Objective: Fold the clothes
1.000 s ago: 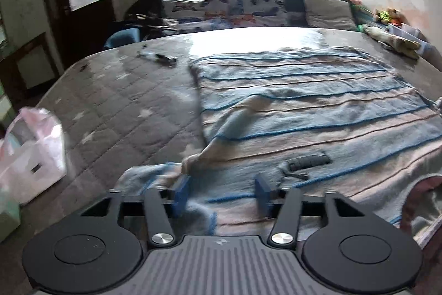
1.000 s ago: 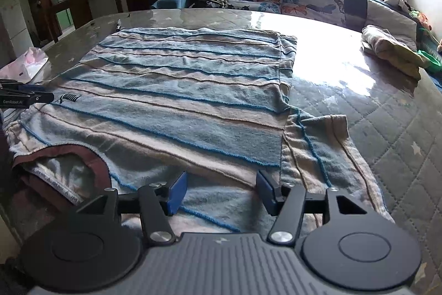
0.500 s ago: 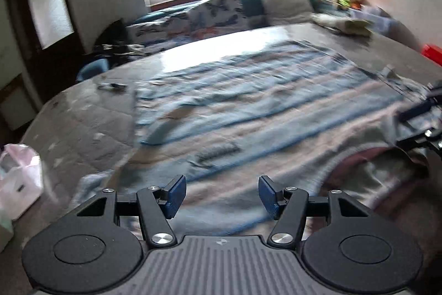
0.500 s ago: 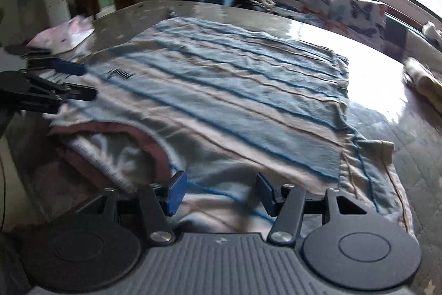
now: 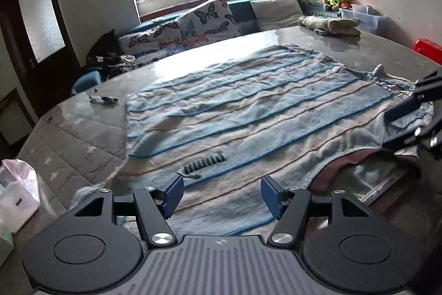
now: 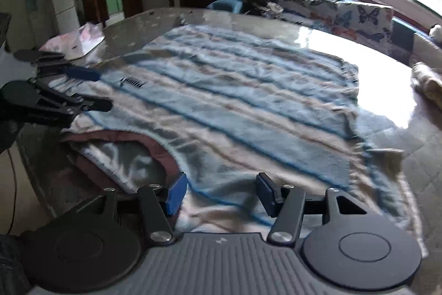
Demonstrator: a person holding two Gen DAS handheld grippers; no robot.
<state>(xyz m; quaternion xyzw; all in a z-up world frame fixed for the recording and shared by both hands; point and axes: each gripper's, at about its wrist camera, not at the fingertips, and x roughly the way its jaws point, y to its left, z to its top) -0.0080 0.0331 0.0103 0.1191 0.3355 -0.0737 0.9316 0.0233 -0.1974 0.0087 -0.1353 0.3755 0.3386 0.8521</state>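
Note:
A blue and beige striped sweater (image 5: 248, 107) lies spread flat on the grey quilted surface (image 5: 74, 140), with its maroon collar (image 5: 345, 165) at the near edge. My left gripper (image 5: 221, 191) hovers over the sweater's near part, left of the collar. Its jaws are opening and nothing is between them. My right gripper (image 6: 221, 192) hangs open over the sweater (image 6: 248, 101) just right of the collar (image 6: 154, 145), also holding nothing. Each gripper shows in the other's view: the right gripper (image 5: 397, 126) at the right edge, the left gripper (image 6: 94, 89) at the left edge.
A pink plastic bag (image 5: 16, 184) sits past the surface's left edge. A folded cloth (image 5: 328, 25) lies at the far right corner and a small dark item (image 5: 103, 100) at the far left. Butterfly cushions (image 5: 204, 21) line the bench under the window.
The left gripper has swung right, from the left sleeve to the sweater's body by the collar. The right gripper has shifted left toward the collar. Both stayed open with nothing held.

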